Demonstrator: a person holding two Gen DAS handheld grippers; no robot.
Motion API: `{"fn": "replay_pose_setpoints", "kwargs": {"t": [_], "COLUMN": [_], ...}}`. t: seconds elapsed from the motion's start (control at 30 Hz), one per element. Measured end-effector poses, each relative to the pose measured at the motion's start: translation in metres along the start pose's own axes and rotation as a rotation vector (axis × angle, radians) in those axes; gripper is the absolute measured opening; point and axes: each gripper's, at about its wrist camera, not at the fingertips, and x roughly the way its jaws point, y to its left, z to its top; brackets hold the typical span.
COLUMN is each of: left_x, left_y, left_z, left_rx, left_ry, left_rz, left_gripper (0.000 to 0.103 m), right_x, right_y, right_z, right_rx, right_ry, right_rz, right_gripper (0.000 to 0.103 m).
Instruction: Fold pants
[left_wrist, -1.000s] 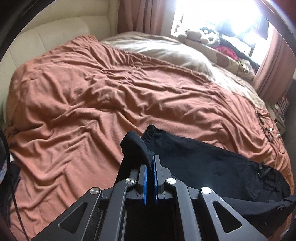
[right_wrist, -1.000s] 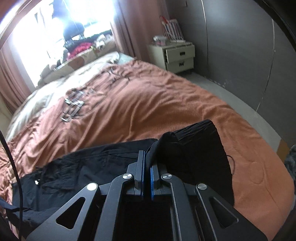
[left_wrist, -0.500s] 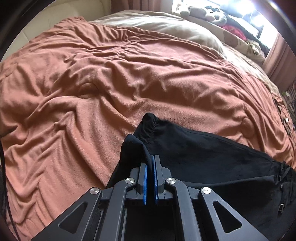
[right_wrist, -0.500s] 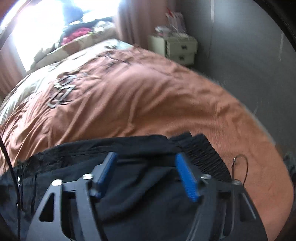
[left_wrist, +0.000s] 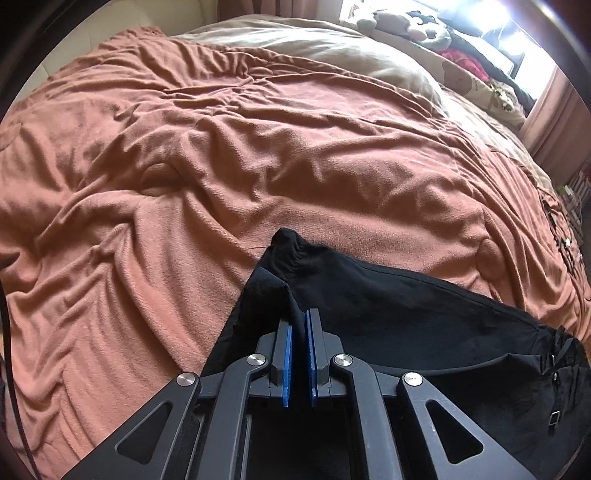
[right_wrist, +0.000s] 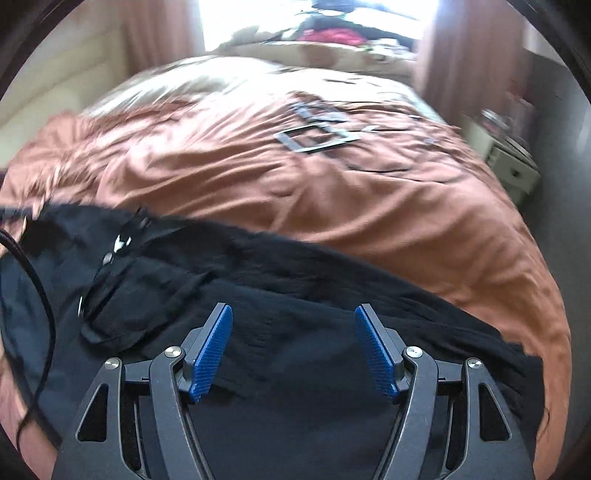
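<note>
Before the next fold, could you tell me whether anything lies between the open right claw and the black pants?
Nothing visible does. The right claw hangs open directly over the black pants, with only bare fabric between its pads. The metal buckles lie farther off on the orange blanket.

You have no legible text, label, brand or number in either view; nothing can be read.

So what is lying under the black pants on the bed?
The black pants lie on a wrinkled orange-brown blanket, which shows all around them. The blanket directly below them is covered, so anything there cannot be seen.
</note>
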Motion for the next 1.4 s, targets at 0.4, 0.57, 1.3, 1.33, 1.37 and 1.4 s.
{"fn": "replay_pose_setpoints", "kwargs": {"t": [0.4,0.57,1.3,1.33,1.37,1.4], "left_x": [-0.002,0.002,-0.013,-0.011,-0.009,-0.006], "left_y": [-0.003,-0.005,-0.013,-0.015,-0.015,-0.016], "left_z": [0.001,0.001,0.017,0.021,0.023,0.026], "left_rx": [0.024,0.032,0.045,0.046,0.045,0.04], "left_ry": [0.003,0.002,-0.039,-0.04,-0.04,-0.041], "left_rz": [-0.002,-0.008,-0.023,-0.016,-0.013,-0.011], "left_gripper": [0.007,0.007,0.005,0.005,0.005,0.005], "right_x": [0.074,0.089,0.04,0.041,0.041,0.042], "right_y": [0.033,0.029,0.045,0.044,0.043,0.042], "right_z": [0.04,0.045,0.04,0.041,0.043,0.045], "right_rx": [-0.272,-0.274,-0.283,-0.275,-0.265,-0.26], "right_ry": [0.226,0.27,0.086,0.082,0.075,0.069], "right_rz": [0.01,0.056,-0.138,-0.143,-0.156,-0.17], "right_gripper": [0.05,0.05,0.003,0.003,0.003,0.003]}}
